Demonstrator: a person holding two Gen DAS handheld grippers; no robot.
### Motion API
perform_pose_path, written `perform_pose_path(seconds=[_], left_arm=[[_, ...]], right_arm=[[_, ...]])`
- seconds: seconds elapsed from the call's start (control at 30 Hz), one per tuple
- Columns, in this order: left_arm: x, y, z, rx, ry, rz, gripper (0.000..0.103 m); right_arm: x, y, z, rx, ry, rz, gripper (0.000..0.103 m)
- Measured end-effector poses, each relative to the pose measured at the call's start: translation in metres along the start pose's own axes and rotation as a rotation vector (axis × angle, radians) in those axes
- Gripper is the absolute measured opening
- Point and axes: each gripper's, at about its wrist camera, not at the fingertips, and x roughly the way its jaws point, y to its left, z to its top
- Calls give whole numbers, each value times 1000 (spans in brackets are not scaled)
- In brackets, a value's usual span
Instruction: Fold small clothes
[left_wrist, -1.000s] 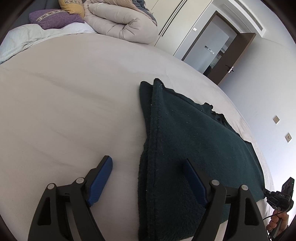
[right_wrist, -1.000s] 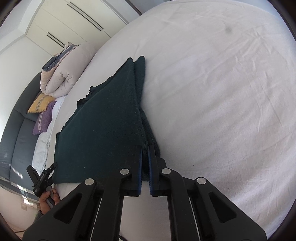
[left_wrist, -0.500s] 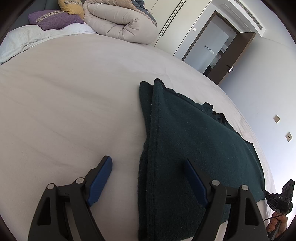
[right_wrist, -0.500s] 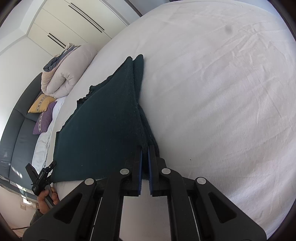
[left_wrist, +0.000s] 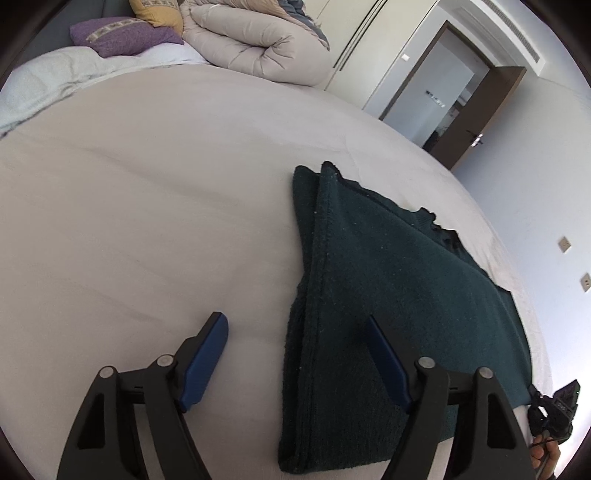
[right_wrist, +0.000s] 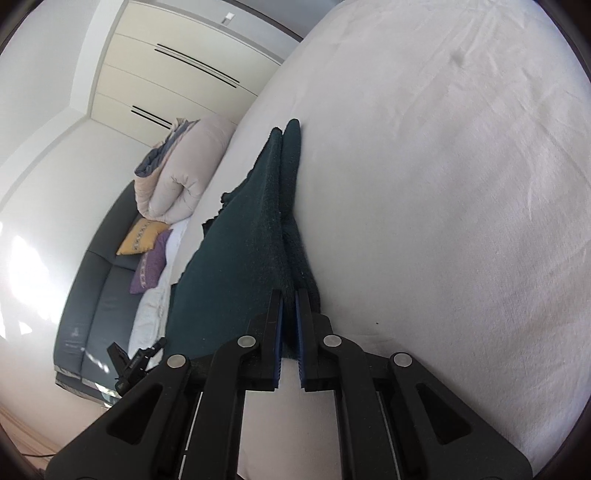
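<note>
Left wrist view: the left gripper (left_wrist: 295, 332) hovers over the near folded edge of the dark green garment (left_wrist: 388, 295), which lies on the white bed (left_wrist: 147, 221). Its jaws have just been closing slightly, straddling that edge, pads not yet pressing.

Right wrist view: the right gripper (right_wrist: 289, 295), fingers together, is clamped on the garment's other near corner and has dipped lower. Judged: both corners will soon be held for the next fold.
</note>
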Motion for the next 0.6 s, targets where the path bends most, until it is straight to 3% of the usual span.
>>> perform_pose_path(seconds=[0.13,0.23,0.33,0.43,0.5,0.57,0.6], left_arm=[[-23,-24,9,55,-77,51,71],[-31,-62,23,154,-127,33,71],[-15,-101,34,263,-102,22,75],[25,-119,40,307,-17,60,76],[51,-113,38,293,52,104,76],[67,-97,31,273,88,100,77],[65,-92,26,284,54,79,77]], right_arm=[[-5,-4,0,-2,-18,28,6],[-4,-3,0,-10,-21,34,6],[-6,-4,-1,-13,-24,29,6],[-10,1,-2,-22,-29,-5,10],[-19,6,-3,-25,-50,-42,21],[-35,19,-4,-24,-127,-44,65],[-41,25,-6,-26,-163,-49,75]])
